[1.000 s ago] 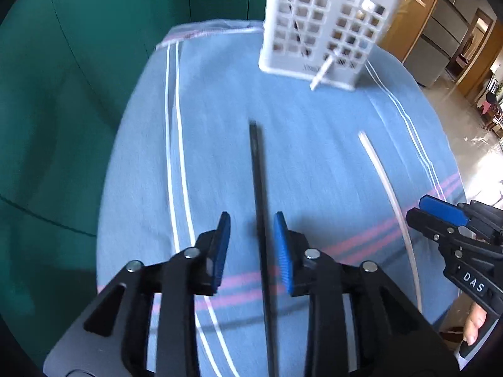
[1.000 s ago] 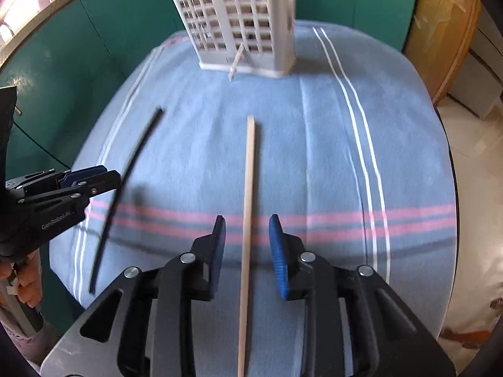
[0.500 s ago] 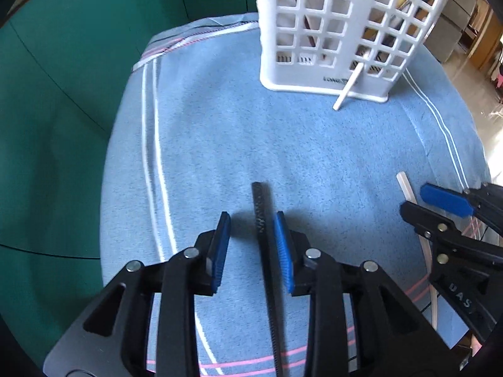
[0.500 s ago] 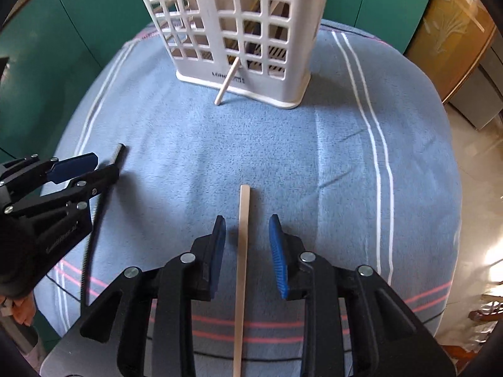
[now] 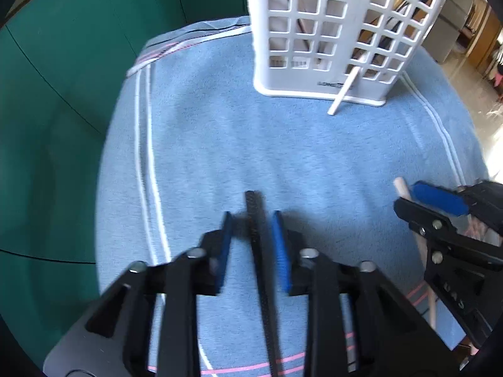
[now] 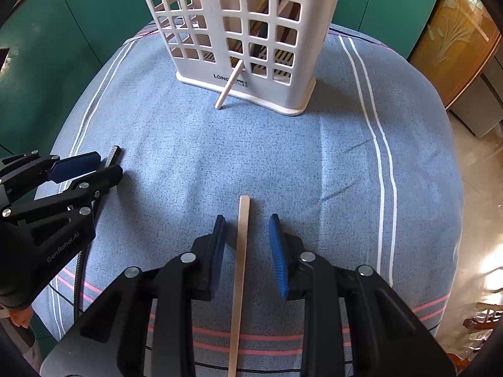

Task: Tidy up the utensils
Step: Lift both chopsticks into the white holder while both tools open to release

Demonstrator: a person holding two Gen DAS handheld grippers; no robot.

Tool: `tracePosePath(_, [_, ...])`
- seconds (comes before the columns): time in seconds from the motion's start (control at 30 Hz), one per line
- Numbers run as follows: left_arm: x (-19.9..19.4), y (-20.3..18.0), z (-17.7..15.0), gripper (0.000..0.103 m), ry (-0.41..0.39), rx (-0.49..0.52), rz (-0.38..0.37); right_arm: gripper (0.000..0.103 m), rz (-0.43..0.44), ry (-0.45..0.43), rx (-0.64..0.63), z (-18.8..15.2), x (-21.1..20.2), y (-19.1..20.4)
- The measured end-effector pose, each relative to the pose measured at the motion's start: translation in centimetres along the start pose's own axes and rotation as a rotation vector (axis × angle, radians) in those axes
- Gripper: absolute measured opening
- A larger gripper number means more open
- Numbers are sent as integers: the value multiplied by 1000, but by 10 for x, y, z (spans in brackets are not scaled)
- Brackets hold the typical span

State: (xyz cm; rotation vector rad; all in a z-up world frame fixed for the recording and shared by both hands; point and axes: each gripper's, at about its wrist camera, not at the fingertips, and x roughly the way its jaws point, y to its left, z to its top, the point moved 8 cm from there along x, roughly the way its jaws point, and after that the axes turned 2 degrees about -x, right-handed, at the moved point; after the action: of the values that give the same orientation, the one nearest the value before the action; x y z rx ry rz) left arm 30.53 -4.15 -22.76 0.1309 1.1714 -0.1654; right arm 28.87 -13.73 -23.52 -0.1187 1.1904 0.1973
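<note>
- Straddling one chopstick each, the two grippers had moved forward along the sticks during the last second, so that only the far tip of each stick now showed past the fingertips.
- The left gripper (image 5: pixel 251 245) was released, its jaws apart on both sides of the black chopstick (image 5: pixel 256 235), with a gap on each side; it gripped nothing yet.
- The right gripper (image 6: pixel 246 245) was released in the same way around the pale wooden chopstick (image 6: pixel 242 229), which lay flat between the blue pads without touching them.
- Both sticks rested on the blue striped cloth (image 6: pixel 345 163), in the same places as a second ago; only the tools had advanced.
- The white slotted holder (image 6: pixel 245 31) had come much nearer in both views and stood upright ahead. Some utensils were already inside, and one thin stick (image 6: pixel 228 88) poked out through a low hole to the cloth.
- I judged that each gripper had reached its grasp point near the far end, so closing the jaws seemed the next step, then lifting toward the holder.
</note>
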Motion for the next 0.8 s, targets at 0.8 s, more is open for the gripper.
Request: tracePosePath(0.8, [-205,5,15,6,-489,-79,-99,7,115,-486,48,-7,-228,-19])
